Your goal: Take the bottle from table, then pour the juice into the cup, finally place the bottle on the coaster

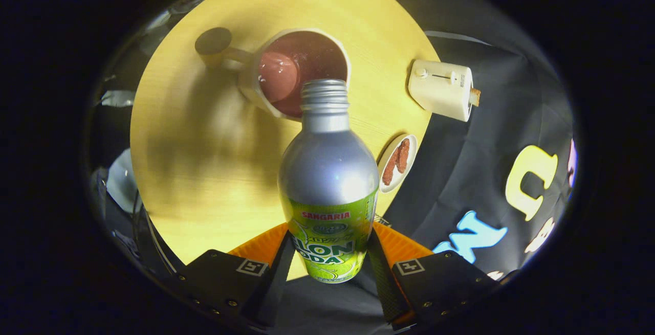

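A silver bottle [328,171] with a green label sits between my fingers, and my gripper [328,253] is shut on its lower body. The bottle is tipped forward, its open threaded neck pointing at the rim of a white cup [294,71]. The cup has a dark red inside and a handle on its far side. It rests on the yellow wooden table [204,146], which appears rotated under me. A small dark round coaster [213,40] lies on the table just beyond the cup's handle.
A cream toaster [441,88] stands at the table's edge, to the right of the cup. A small white plate with brown food [398,162] lies close to the bottle's right side. Black cloth hangs beyond the table edge.
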Motion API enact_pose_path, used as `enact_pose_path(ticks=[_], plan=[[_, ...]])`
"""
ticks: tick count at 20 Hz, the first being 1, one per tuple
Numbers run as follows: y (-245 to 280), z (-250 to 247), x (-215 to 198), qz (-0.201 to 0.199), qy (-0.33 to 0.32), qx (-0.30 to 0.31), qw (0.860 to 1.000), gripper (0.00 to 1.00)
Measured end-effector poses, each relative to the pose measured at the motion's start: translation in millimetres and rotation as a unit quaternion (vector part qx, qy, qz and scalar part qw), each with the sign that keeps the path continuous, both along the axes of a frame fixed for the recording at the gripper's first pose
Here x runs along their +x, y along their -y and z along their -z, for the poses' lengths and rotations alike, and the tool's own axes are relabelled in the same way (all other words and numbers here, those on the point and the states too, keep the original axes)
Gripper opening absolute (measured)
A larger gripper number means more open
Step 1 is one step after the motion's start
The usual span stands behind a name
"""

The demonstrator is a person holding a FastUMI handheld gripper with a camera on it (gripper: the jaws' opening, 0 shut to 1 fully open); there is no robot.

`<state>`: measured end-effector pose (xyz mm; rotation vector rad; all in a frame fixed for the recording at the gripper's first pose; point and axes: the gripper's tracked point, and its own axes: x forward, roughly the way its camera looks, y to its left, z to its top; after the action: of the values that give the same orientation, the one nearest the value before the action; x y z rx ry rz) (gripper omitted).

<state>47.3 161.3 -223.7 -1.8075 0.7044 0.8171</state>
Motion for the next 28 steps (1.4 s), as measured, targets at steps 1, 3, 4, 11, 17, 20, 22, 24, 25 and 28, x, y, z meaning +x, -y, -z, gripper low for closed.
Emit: enact_pose_path(ticks=[1,3,4,11,17,20,22,24,25,28], plan=[[1,2,-2,0.009,-0.006,0.023,1.000,0.76],[3,10,-7,0.031,-0.029,0.067,0.997,0.76],[3,12,-11,0.040,-0.041,0.090,0.994,0.76],[-4,36,-22,0.093,-0.104,0.223,0.965,0.76],[-8,37,-13,0.194,-0.128,0.375,0.897,0.76],[-11,40,-2,0.236,-0.131,0.441,0.856,0.76],[-14,39,5,0.250,-0.129,0.480,0.831,0.76],[-19,33,17,0.248,-0.128,0.519,0.808,0.76],[-19,32,19,0.247,-0.129,0.532,0.800,0.76],[-18,28,36,0.237,-0.119,0.564,0.782,0.76]])
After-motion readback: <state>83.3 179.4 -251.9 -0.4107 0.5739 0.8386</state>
